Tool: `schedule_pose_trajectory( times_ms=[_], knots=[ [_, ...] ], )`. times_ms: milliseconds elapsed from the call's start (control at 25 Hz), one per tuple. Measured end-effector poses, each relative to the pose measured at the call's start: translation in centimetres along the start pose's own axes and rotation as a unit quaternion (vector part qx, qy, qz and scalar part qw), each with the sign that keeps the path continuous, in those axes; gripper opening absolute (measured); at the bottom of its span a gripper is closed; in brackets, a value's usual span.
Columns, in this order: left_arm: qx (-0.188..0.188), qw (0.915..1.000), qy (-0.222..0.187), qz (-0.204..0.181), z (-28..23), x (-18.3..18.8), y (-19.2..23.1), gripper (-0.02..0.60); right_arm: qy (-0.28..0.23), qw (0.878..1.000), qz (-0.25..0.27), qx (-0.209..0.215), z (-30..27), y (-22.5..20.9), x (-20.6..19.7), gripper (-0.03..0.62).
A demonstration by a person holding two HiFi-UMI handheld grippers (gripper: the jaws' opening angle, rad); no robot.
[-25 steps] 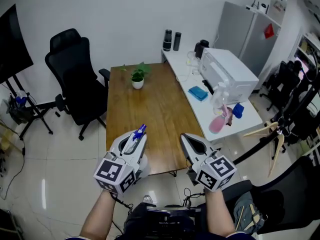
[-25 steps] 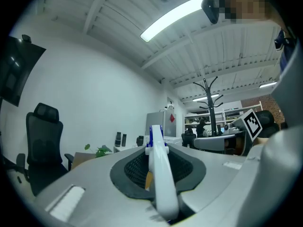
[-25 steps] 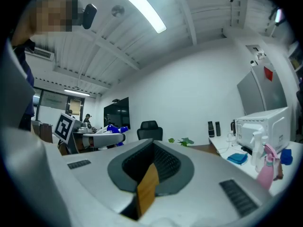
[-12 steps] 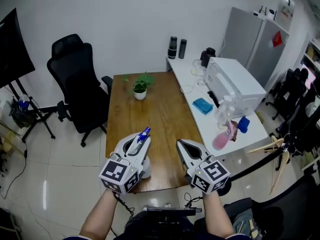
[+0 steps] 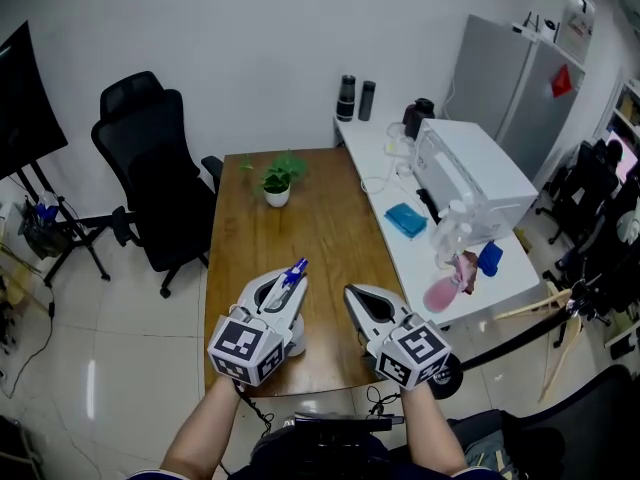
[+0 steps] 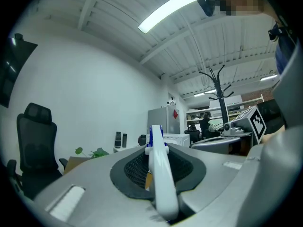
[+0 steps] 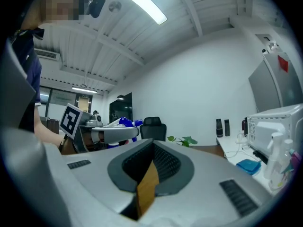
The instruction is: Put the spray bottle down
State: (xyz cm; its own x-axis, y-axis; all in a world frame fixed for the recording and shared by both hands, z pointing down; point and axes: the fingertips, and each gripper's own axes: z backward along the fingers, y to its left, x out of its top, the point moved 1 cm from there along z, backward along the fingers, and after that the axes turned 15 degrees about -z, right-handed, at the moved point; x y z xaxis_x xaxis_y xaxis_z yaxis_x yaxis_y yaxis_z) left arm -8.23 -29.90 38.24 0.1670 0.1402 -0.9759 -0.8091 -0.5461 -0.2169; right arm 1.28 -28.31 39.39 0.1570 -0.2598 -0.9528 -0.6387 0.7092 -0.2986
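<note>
The spray bottle (image 5: pixel 291 276) is white with a blue nozzle, and my left gripper (image 5: pixel 285 288) is shut on it. In the left gripper view the bottle's white head (image 6: pixel 159 174) stands between the jaws, its blue tip pointing ahead. It hangs over the near edge of the brown wooden table (image 5: pixel 300 218). My right gripper (image 5: pixel 353 294) is just to its right, level with it, shut and holding nothing. The right gripper view shows the left gripper (image 7: pixel 113 132) with the bottle's blue nozzle (image 7: pixel 124 122) off to the left.
A small potted plant (image 5: pixel 277 178) stands at the table's far end. A black office chair (image 5: pixel 150 158) is to the left. The white side table (image 5: pixel 400 248) on the right carries a white appliance (image 5: pixel 470 173), a blue cloth (image 5: pixel 407 220) and a pink-filled bottle (image 5: pixel 440 288).
Both grippers have come forward together, from in front of the table's near edge to over it. The left one still holds the spray bottle.
</note>
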Motion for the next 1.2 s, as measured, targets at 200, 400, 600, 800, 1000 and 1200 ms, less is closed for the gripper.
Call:
schedule_pose_trajectory(
  times_ms=[200,400,600,800,1000,1200],
  knots=[
    [-0.005,0.9999,-0.003,-0.009,-1.4,-0.9,-0.7,0.08,0.009,1.0,-0.005,-0.001,-0.3,-0.9,-0.6,0.011],
    [-0.011,0.9999,-0.004,-0.011,-3.2,-2.1,-1.4,0.08,0.015,1.0,-0.009,-0.003,-0.4,-1.7,-0.8,0.009],
    [-0.015,0.9995,-0.002,-0.027,-5.2,-3.3,-2.2,0.08,0.022,1.0,-0.012,-0.009,0.0,-2.5,-1.2,0.011],
    [0.0,0.9995,-0.004,-0.032,-6.6,-4.7,-2.5,0.08,0.025,0.999,-0.015,-0.012,0.3,-3.1,-1.5,0.011],
    [0.002,0.9995,0.001,-0.032,-7.3,-5.9,-3.1,0.08,0.029,0.999,-0.018,-0.016,0.7,-3.6,-1.8,0.011],
    [0.002,0.9992,0.001,-0.04,-7.8,-6.2,-3.6,0.08,0.031,0.999,-0.02,-0.018,0.9,-4.1,-2.0,0.011]
  ],
)
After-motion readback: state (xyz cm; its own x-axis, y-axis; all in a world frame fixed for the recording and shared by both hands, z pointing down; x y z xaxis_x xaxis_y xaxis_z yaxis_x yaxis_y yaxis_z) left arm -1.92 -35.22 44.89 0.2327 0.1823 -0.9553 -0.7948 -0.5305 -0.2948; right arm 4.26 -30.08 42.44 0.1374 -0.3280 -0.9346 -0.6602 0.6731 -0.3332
